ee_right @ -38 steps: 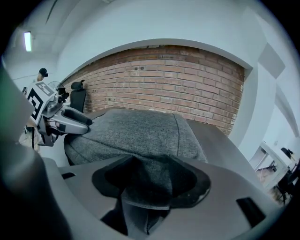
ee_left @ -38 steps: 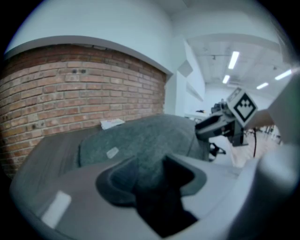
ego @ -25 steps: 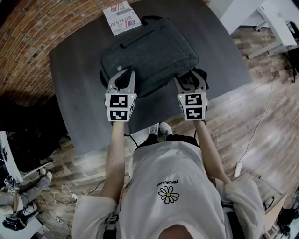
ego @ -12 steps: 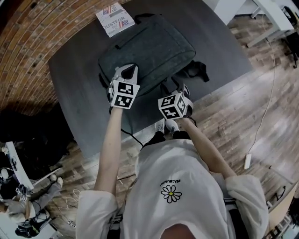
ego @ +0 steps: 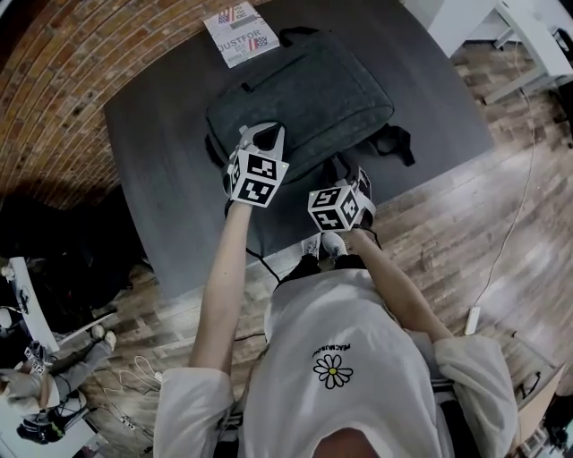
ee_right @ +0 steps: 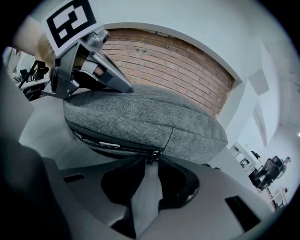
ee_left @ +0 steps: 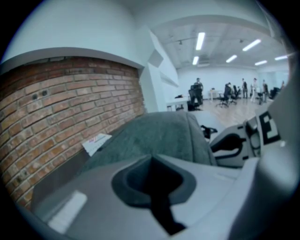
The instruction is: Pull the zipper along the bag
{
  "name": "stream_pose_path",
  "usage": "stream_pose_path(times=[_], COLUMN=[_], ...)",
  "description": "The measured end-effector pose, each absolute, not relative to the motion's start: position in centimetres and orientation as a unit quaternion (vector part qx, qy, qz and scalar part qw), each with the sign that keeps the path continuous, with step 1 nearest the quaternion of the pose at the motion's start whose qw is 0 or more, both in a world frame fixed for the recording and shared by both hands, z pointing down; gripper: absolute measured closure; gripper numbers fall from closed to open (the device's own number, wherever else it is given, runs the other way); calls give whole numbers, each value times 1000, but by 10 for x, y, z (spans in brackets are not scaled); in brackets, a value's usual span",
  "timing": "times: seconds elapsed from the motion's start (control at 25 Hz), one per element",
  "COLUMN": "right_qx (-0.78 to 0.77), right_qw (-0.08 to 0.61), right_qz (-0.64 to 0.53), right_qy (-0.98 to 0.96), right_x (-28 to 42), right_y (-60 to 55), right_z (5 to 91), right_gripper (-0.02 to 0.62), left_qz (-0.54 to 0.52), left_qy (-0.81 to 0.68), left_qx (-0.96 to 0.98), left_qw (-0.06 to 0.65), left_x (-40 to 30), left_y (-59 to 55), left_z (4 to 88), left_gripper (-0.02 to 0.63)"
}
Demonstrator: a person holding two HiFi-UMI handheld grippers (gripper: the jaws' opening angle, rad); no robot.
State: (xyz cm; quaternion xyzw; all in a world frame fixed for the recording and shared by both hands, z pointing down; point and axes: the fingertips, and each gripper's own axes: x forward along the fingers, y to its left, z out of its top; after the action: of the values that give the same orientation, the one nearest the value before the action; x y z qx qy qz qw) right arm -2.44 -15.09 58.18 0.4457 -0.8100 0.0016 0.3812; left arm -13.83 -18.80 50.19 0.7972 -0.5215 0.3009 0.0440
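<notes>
Bag (ego: 304,89): lying flat on the table (ego: 170,179), one long side facing the person, with a booklet (ego: 237,22) lying beyond its far corner.
Left gripper (ego: 260,134): jaws sitting together with nothing between them, the tip pressing down on the bag's top near its left end.
Right gripper (ee_right: 152,164): jaws closing to a narrow slit at the bag's near side, seemingly pinching the pull (ee_right: 152,157) at their tips.
Zipper (ee_right: 108,146): running leftward from the pull along the near side, toward the corner below the left gripper.
Doing it well: probably by holding the pull low and dragging in line with the zipper, following the curve rather than tugging outward, while the left tip is pinning the bag against sliding.
Edges: the right gripper is working just beside the table's near edge, with a strap (ego: 394,143) trailing to its right.
Room: bare table is lying open left of the bag, though the left gripper is standing over the corner and may be crowding the sweep there.
</notes>
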Motion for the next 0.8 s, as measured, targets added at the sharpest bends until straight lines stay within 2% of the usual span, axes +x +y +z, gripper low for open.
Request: stream_pose_path(times=[0.08,0.12,0.48,0.8], right_qx=[443,437,416,427], right_qw=[382,383,355,362], right_qz=[7,8,97,127], right_qy=[-811,-814,-832,-819], right_x=[-21,-21,-16,-14], right_y=[-154,-155,-148,-148], right_z=[582,582,577,574], right_gripper=[563,569,572,574], left_qz=[299,298,287,286], left_qy=[-521,-520,-518,-519], left_qx=[799,799,804,804], left_qw=[44,46,52,54], left_x=[-138,-139,-139,-139], left_y=[-187,-187,-188,-189], left_z=[503,503,503,503], left_gripper=[606,606,605,605])
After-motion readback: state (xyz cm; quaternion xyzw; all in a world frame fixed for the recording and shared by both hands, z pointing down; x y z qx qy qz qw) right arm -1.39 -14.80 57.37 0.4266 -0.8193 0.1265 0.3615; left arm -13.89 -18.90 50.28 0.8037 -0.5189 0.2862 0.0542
